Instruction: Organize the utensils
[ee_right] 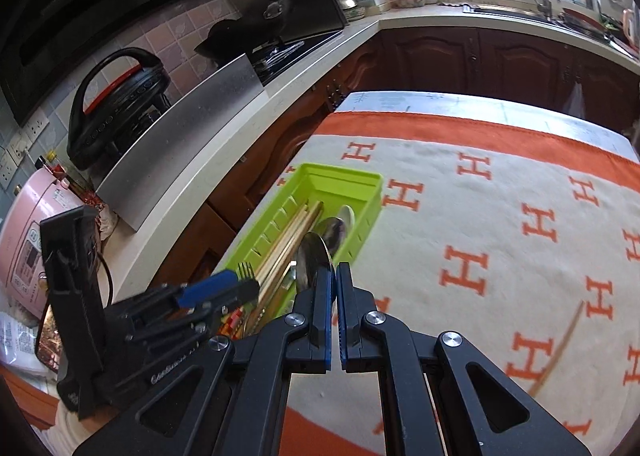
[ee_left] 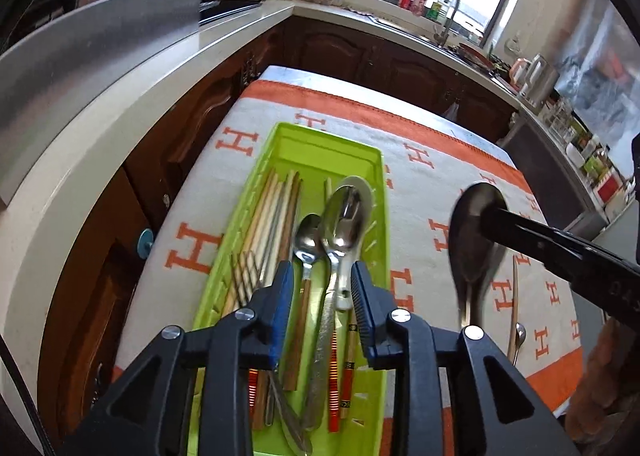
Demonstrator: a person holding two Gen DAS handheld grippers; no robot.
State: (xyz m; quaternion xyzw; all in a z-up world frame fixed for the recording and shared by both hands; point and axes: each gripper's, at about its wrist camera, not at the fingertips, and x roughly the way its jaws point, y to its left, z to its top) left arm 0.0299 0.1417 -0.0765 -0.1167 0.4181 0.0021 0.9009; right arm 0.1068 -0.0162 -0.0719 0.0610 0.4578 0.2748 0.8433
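Note:
A lime-green utensil tray [ee_left: 240, 215] lies on the cloth-covered table, holding chopsticks [ee_left: 272, 207], steel spoons [ee_left: 340, 223] and striped-handled pieces. My left gripper [ee_left: 320, 288] hovers low over the tray's near half. Its blue pads are apart, the spoon handles lie between them in the tray, and the pads press on nothing. My right gripper [ee_left: 490, 215] reaches in from the right, shut on the bowl of a large steel spoon [ee_left: 472, 248] held above the cloth beside the tray. In the right wrist view that spoon [ee_right: 310, 260] sticks up at the shut pads [ee_right: 328, 296], with the tray [ee_right: 344, 175] and left gripper [ee_right: 240, 288] beyond.
A white cloth with orange H marks [ee_right: 480, 215] covers the table. A loose chopstick [ee_right: 560, 348] and a small spoon [ee_left: 520, 332] lie on it, right of the tray. A counter with a pink cooker [ee_right: 24, 252] and a black cooker [ee_right: 116, 103] runs along the left.

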